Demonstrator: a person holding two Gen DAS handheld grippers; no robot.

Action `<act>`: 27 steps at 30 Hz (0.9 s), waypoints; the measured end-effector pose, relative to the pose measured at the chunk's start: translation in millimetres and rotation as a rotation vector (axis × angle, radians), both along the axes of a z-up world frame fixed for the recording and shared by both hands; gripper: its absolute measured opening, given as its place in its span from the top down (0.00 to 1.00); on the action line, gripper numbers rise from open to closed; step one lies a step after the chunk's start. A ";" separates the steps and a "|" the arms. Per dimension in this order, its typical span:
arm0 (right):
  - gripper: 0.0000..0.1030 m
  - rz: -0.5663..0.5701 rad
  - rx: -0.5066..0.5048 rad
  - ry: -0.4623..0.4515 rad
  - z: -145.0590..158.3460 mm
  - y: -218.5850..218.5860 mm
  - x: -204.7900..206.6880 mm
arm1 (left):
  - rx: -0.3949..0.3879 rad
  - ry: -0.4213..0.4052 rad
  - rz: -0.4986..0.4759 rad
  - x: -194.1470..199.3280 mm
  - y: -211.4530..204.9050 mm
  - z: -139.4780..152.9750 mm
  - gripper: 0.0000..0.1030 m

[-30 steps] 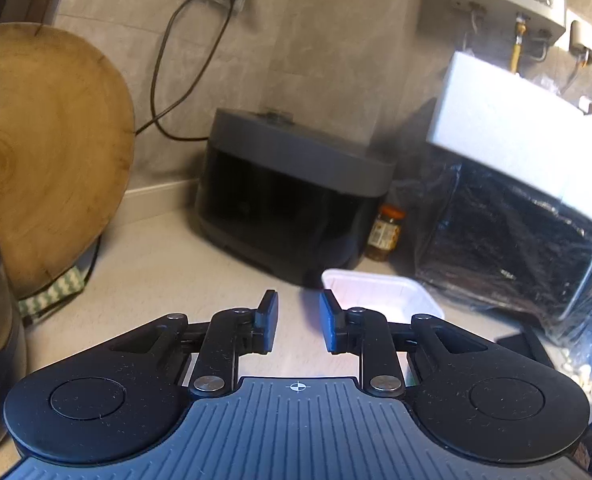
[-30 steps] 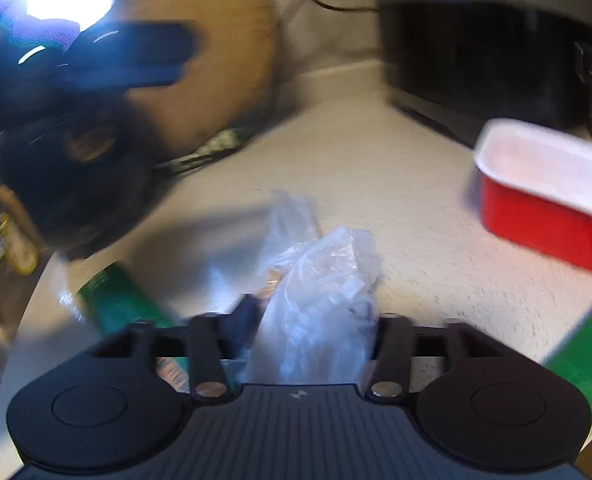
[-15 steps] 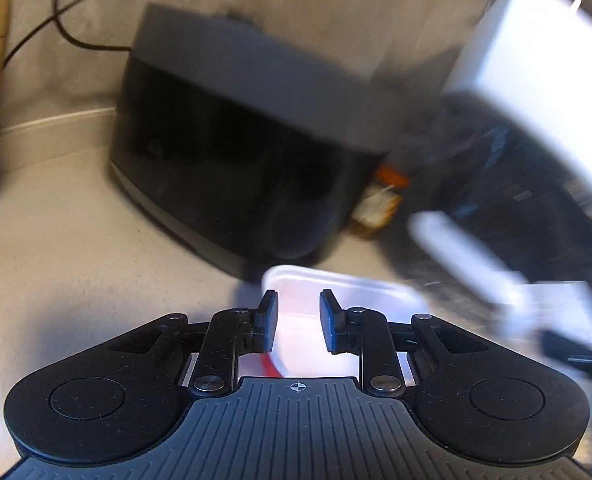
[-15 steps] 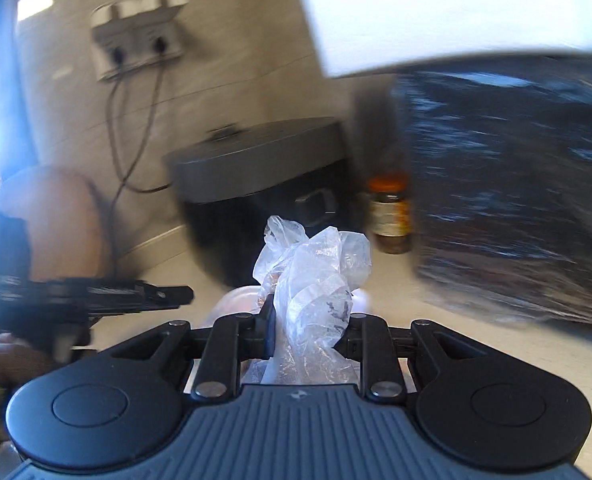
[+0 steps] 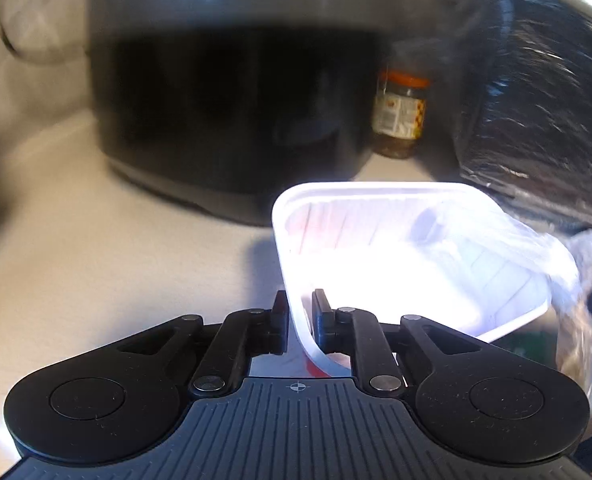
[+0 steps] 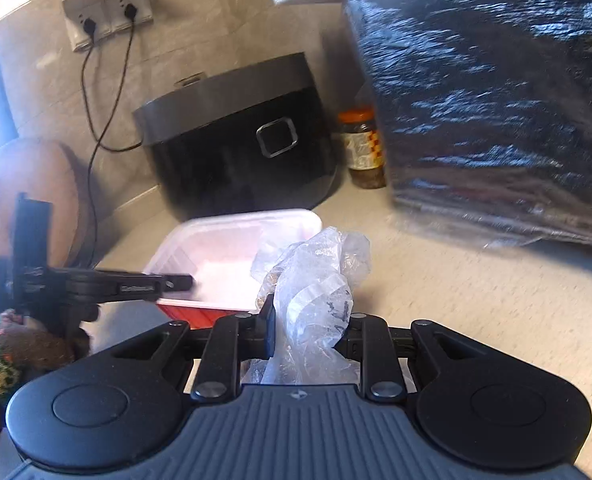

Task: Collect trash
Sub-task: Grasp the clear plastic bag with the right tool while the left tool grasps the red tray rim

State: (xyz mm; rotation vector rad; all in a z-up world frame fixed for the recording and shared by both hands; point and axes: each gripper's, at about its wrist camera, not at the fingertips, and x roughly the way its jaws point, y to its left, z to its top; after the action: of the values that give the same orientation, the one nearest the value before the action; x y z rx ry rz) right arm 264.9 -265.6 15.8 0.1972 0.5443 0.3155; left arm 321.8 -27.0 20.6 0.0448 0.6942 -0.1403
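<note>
Crumpled clear plastic bag point(image 6: 315, 300) is pinched betw. the fingers of the right tongs point(image 6: 309, 330), sticking up above the fingertips w/ brownish bits inside. It hangs just over the near right corner of a red tray point(image 6: 232, 248), white inside, which sits on the pale speckled surface point(image 6: 475, 300). In the left wrist view the same bag point(image 5: 587, 288) shows at the right edge, blurred, next to the tray's point(image 5: 395, 248) right rim.

Left tongs point(image 5: 299, 312) are narrowed onto the tray's near wall: rim runs betw. the two fingers, one finger outside, one inside. Fingers look to be touching the wall, but hard to be sure. In the right wrist view the left tongs point(image 6: 176, 280) come in from the left, tip at the tray's left edge.

Behind the tray: black rice cooker point(image 6: 240, 140) w/ a square latch on front, its cord going up to a wall socket point(image 6: 108, 16). Right of the cooker, a jar point(image 6: 363, 148) w/ orange lid and yellow label, close to the wall. Further right, a big bulky item wrapped in glossy black plastic point(image 6: 495, 100), on the surface. Far left, a round wooden board point(image 6: 28, 188) leaning upright.
</note>
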 end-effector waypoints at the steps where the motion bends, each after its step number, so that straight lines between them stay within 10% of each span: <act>1: 0.79 0.021 -0.003 -0.003 0.5 6.3 -8.1 | 0.046 -0.037 0.030 -16.6 1.6 4.0 0.85; 15: 0.79 0.255 0.040 -0.070 32.5 107.5 -82.6 | 0.294 -0.312 0.188 -187.6 63.7 79.5 0.89; 27: 0.79 0.268 0.037 -0.173 49.5 105.6 -174.5 | 0.323 -0.513 0.173 -293.8 56.0 133.2 0.89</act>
State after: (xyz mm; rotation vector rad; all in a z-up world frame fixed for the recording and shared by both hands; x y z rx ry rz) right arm 90.4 -160.0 65.3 0.1308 0.3931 0.5978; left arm 28.0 29.0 153.8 0.3190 0.2002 0.1492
